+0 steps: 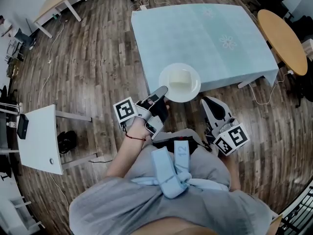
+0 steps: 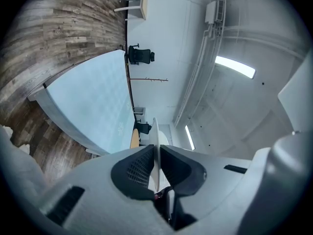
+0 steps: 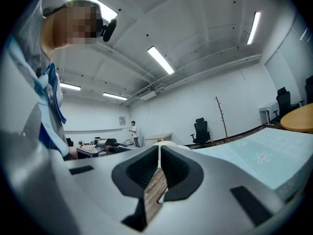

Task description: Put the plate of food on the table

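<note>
In the head view, the left claw [image 1: 163, 93] grasps the near rim of the white plate [image 1: 190, 88]. The plate reaches ahead of the claw and overlaps the near edge of the blue-clothed table [image 1: 205, 38], with a pale block of food [image 1: 179, 78] on it. The right claw [image 1: 208, 102] hangs just right of the plate. In the left gripper view, the jaws clench the plate's thin rim [image 2: 155, 153], seen edge-on, with the table [image 2: 93, 97] to the claw's left. In the right gripper view, the right claw [image 3: 159, 153] is clenched on nothing, with the table [image 3: 264, 153] ahead to its right.

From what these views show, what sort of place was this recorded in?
Most likely an open office or lab room: a black swivel chair by a white wall, a pale-blue-covered table on wood-plank flooring, and strip lights across the ceiling.
</note>
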A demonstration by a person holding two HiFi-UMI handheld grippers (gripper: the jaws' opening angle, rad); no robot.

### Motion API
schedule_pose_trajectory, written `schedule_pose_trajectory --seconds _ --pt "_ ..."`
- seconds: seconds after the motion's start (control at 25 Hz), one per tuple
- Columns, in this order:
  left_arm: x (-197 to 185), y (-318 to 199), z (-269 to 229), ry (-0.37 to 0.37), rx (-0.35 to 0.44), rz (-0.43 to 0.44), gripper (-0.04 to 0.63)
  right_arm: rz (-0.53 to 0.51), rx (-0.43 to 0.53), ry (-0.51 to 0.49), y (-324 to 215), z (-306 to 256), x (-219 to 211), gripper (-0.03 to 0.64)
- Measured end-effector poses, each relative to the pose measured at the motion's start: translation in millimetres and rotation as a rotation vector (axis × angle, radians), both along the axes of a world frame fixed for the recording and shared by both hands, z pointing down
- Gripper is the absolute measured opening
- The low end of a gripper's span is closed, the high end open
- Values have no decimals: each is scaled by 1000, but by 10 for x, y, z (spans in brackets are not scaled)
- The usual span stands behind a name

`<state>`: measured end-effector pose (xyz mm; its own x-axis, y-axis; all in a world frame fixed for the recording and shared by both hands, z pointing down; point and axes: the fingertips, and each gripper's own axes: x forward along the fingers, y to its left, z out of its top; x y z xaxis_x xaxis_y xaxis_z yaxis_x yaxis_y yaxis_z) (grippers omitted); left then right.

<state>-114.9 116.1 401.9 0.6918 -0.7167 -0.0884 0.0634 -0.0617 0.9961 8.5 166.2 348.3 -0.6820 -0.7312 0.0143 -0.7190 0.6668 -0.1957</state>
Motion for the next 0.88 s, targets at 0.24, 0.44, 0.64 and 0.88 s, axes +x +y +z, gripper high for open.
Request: schedule_pose_trajectory --seconds 0.24,0.44,0.64,0.88 --pt "104 -315 51 2 -18 0 31 6 -14 -8 -369 51 119 34" --pt "198 -725 65 2 -16 -18 31 -11 -1 8 -857 76 239 34" --pt "453 -1501 8 -9 -10 -38 31 -34 21 3 -1686 -41 536 34" --pt "613 -1727 43 2 5 -26 31 -56 40 28 -1960 -49 637 34"
